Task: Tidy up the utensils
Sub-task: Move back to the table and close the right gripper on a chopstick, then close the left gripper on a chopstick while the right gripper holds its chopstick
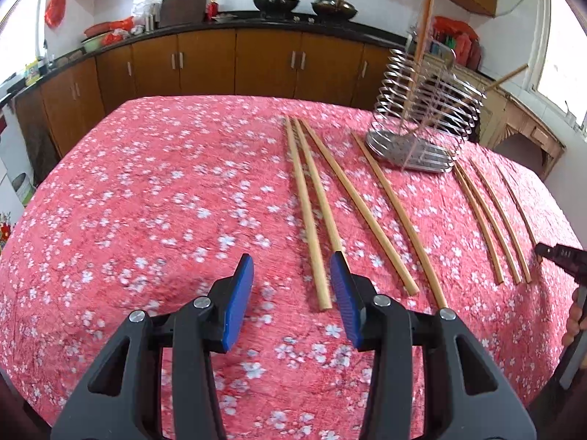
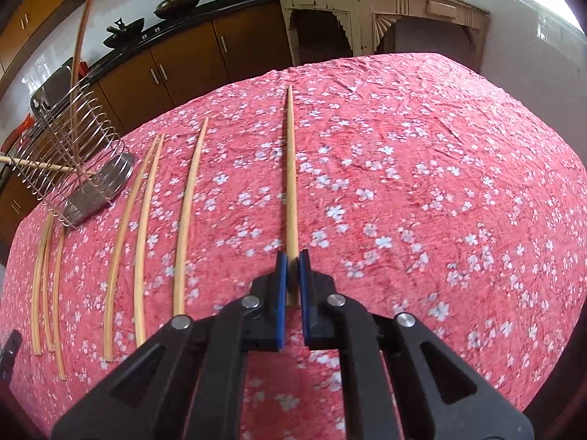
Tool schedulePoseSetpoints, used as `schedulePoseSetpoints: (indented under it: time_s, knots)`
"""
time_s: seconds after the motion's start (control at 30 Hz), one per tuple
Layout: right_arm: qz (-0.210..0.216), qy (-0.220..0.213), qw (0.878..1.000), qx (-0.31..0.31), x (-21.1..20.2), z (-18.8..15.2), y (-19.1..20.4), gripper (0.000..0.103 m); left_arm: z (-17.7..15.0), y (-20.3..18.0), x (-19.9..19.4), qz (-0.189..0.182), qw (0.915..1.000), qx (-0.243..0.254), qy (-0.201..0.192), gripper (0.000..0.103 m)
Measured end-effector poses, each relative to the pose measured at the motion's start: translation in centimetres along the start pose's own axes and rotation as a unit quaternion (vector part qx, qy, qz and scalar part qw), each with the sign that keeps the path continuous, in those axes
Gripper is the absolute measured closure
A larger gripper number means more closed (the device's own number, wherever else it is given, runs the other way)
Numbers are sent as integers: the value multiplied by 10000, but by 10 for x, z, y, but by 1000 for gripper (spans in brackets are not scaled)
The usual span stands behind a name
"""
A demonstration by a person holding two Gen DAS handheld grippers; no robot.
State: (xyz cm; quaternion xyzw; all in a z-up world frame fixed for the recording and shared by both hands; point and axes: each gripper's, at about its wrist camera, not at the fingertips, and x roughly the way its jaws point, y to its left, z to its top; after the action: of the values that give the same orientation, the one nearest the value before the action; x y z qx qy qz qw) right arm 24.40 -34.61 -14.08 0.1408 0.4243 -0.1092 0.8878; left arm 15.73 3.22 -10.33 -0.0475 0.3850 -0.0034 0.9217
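The right hand-held gripper is pressed together on one chopstick, its blue pads pinching the thick end. The stick runs straight ahead from the pads and lies along the red flowered tablecloth that covers the counter. The cloth to its right is bare.

The left hand-held gripper hangs spread above the cloth with nothing between its pads. Its right pad overlaps the near end of one chopstick in a pair that lies side by side just ahead. Two more single chopsticks lie to the right of that pair, angled the same way, each a little apart from the next.

A wire utensil rack stands at the far side of the counter, past the ends of those sticks. One long chopstick stands nearly upright in it, and another stick pokes out sideways through the wires. A further group of three chopsticks lies to the right of the rack; in the left wrist view the tip of the right gripper shows beyond them at the frame edge, with fingers wrapped round its handle.

Behind the counter run brown kitchen cabinets with a dark worktop carrying two woks, and a pale old cupboard stands by the wall.
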Motion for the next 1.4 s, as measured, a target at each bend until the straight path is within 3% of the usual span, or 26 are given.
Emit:
schedulePoseSetpoints:
  time_s: [0.1,0.23,0.33,0.43,0.63,1.0,1.03,1.1,1.13,1.17,1.3,1.4]
  knots:
    - [-33,-6,10000,-47,0,1,1,95,-1,-8,9,85,9998,155,124,61]
    - [-47,19,10000,-77,4,5,5,95,2,-12,24,139,9989,207,402,74]
    - [-89,17,9999,-115,7,9,5,95,6,-16,31,287,9980,361,440,92]
    - [-149,7,9999,-81,13,18,0,95,18,-7,41,342,9975,306,536,96]
    - [-467,-83,9989,36,24,36,-18,95,41,27,58,623,9965,207,522,96]
    - [-557,-256,9981,-60,27,32,-20,95,48,53,61,137,9989,-27,448,93]
    - [-562,-255,9981,-65,27,32,-20,95,49,53,61,143,9989,-25,446,90]
    - [-573,-251,9980,-74,27,33,-20,95,47,51,59,288,9986,56,432,68]
    - [-580,-250,9980,-76,26,33,-20,95,46,49,58,426,9982,118,414,51]
    - [-591,-248,9979,-85,26,33,-20,95,45,45,55,478,9980,164,371,49]
    - [-653,-241,9975,-145,23,31,-19,95,41,41,53,457,9976,276,436,52]
    - [-688,-236,9971,-217,19,25,-17,95,38,38,52,435,9975,264,491,64]
